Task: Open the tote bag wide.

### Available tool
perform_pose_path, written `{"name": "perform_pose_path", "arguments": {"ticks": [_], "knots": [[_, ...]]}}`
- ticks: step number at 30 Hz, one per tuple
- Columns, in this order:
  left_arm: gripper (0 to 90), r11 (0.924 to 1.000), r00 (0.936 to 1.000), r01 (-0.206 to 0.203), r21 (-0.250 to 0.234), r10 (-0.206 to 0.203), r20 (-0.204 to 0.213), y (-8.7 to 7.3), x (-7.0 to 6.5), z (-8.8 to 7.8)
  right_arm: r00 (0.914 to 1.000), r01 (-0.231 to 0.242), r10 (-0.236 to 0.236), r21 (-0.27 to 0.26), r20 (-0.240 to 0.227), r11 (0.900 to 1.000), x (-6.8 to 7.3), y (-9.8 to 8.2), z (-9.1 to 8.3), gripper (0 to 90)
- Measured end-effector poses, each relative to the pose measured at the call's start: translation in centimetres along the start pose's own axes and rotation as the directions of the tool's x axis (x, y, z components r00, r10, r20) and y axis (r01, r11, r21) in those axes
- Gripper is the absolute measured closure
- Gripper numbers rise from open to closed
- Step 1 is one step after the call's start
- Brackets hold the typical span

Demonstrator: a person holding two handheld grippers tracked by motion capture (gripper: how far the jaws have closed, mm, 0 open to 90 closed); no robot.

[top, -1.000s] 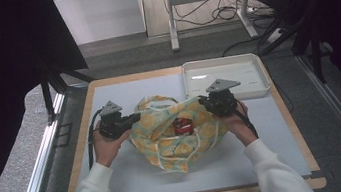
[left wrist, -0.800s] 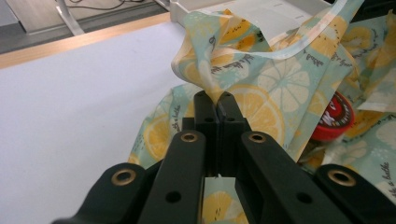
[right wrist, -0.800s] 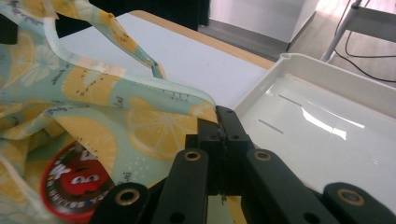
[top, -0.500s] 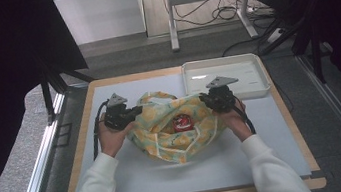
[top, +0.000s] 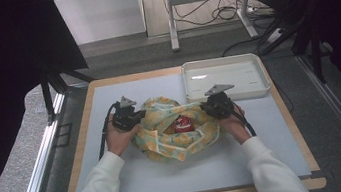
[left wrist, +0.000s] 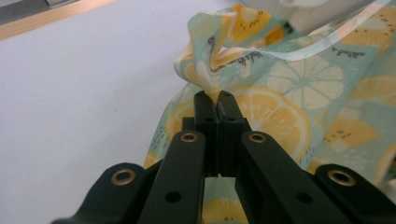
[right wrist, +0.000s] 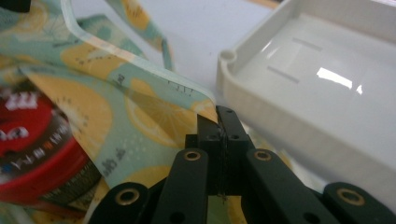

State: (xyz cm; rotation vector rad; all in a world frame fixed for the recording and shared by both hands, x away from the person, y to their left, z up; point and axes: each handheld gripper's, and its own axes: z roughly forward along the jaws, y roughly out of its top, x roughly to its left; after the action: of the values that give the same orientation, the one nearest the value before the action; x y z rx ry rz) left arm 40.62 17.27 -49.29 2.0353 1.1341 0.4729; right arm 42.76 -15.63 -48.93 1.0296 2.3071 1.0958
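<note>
A: I'm looking down the left hand-held gripper [left wrist: 215, 100] first: its 2 jaws are clenched on a pinched fold of the lemon-print cloth [left wrist: 299, 107], right at the tips.

B: Same on my side. The right hand-held gripper [right wrist: 217, 119] is clamped on a corner of that cloth, and I see a red tin [right wrist: 32, 140] lying in the fabric just to the left of the jaws.

A: From above, the cloth [top: 165, 142] sits mid-bench on the grey mat, bunched into a ring between the 2 grippers, with the red tin [top: 183, 124] in its hollow.

B: Farther back, the white tray [top: 258, 88] stands on the bench [top: 86, 118], just beyond the right gripper [top: 210, 108].
</note>
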Motion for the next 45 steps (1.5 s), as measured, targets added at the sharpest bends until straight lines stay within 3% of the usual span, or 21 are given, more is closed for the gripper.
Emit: {"name": "perform_pose_path", "arguments": {"ticks": [7,13,17,25,28,31,36,40,45], "knots": [[89.8,0.9986,0.9999,-0.006,0.053,0.007,-0.015,-0.6,-0.1,1.9,0.9999,0.010,-0.010,0.057,0.007,0.998,0.1,-0.9,0.9,88.6],[89.7,0.9965,0.9998,-0.010,0.083,0.012,-0.016,-0.8,-0.3,3.0,0.9987,-0.048,0.050,0.107,-0.015,0.993,-0.8,-1.9,2.2,88.6],[89.7,0.9947,0.9994,-0.028,0.099,0.030,-0.016,-1.0,-0.4,3.3,0.9986,-0.048,0.050,0.133,-0.016,0.990,-1.0,-2.4,2.7,88.6],[88.7,0.9911,0.9992,-0.040,0.127,0.040,0.000,-1.6,-0.6,3.8,0.9977,-0.061,0.064,0.131,-0.023,0.989,-1.0,-2.5,2.7,88.2],[85.1,0.9908,0.9989,-0.046,0.127,0.046,0.001,-1.8,-0.5,4.0,0.9975,-0.062,0.066,0.130,-0.024,0.989,-1.1,-2.5,2.6,84.1],[72.3,0.9945,0.9991,-0.042,0.096,0.041,0.014,-1.7,-0.2,3.6,0.9975,-0.060,0.064,0.124,-0.030,0.990,-1.2,-2.5,2.4,74.5],[42.2,0.9999,0.9997,0.010,-0.004,-0.010,0.023,-1.5,0.7,1.8,0.9954,-0.081,0.083,0.048,-0.047,0.996,-1.3,-1.8,1.1,51.4],[30.1,0.9946,0.9980,0.055,-0.088,-0.052,0.037,-1.2,1.2,-0.5,0.9948,-0.094,0.094,0.005,-0.041,0.996,-1.0,-1.3,-0.2,35.6],[24.0,0.9813,0.9940,0.094,-0.168,-0.083,0.072,-0.9,1.5,-3.2,0.9937,-0.100,0.097,-0.055,-0.058,0.994,-0.7,-0.3,-2.0,31.8]]}}
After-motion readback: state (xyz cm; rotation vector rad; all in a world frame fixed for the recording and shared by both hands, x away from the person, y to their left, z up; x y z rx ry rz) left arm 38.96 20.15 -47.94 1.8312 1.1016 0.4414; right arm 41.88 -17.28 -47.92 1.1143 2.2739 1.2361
